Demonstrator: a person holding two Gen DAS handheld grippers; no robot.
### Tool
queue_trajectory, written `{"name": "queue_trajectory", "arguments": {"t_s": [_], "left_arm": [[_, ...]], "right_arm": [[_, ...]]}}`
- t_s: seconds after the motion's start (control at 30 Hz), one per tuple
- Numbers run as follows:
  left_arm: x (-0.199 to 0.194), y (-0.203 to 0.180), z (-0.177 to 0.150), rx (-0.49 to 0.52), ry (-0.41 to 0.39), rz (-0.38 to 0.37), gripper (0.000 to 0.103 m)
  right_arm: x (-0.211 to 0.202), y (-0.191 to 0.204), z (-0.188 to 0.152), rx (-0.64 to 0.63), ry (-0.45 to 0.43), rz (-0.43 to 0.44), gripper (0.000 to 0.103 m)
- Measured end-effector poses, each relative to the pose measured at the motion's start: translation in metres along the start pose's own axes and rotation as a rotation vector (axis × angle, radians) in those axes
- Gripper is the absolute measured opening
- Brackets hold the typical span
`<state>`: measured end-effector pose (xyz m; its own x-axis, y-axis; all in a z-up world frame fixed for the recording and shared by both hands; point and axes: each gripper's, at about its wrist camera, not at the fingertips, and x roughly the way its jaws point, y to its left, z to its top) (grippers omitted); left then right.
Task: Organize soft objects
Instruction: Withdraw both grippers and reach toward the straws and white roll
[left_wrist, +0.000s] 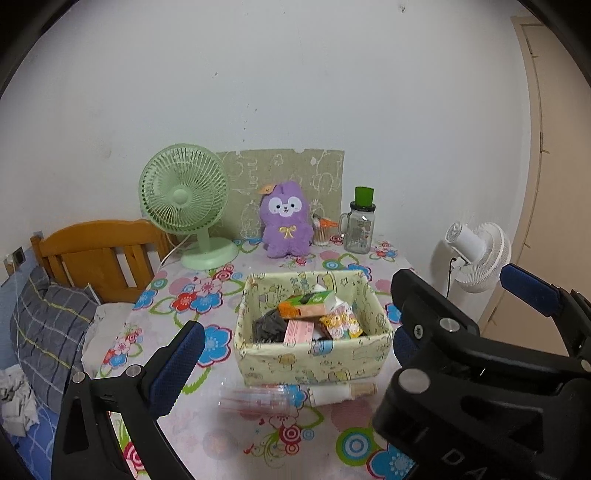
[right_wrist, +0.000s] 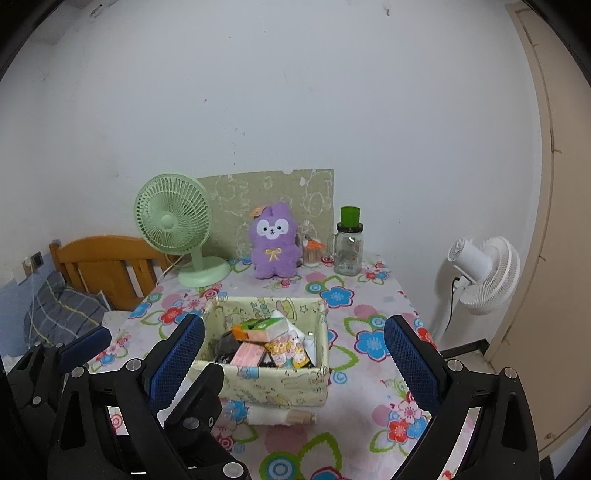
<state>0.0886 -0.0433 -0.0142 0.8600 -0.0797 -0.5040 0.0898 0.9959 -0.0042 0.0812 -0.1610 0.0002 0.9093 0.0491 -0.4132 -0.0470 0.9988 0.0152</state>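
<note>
Holding both sets of fingers spread wide and empty, I keep my left gripper (left_wrist: 291, 354) and right gripper (right_wrist: 295, 354) low in front of the box (right_wrist: 280, 387), ready to reach. It sits mid-worktop (right_wrist: 369, 291), full of small packs. The purple plush toy (right_wrist: 274, 242) leans upright far behind, beside the green fan (right_wrist: 173, 225).
</note>
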Motion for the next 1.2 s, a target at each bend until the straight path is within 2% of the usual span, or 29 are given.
{"name": "queue_trajectory", "arguments": {"t_s": [0.43,0.77,1.2], "left_arm": [[0.011,0.008,-0.034,-0.004,0.039,0.013,0.103],[0.034,0.016,-0.059,0.023,0.068,0.014,0.103],[0.084,0.026,-0.088,0.022,0.184,0.013,0.103]], "right_arm": [[0.011,0.005,-0.034,-0.012,0.067,-0.024,0.099],[0.036,0.015,-0.065,-0.018,0.126,0.011,0.099],[0.086,0.019,-0.1,-0.012,0.231,0.028,0.099]]}}
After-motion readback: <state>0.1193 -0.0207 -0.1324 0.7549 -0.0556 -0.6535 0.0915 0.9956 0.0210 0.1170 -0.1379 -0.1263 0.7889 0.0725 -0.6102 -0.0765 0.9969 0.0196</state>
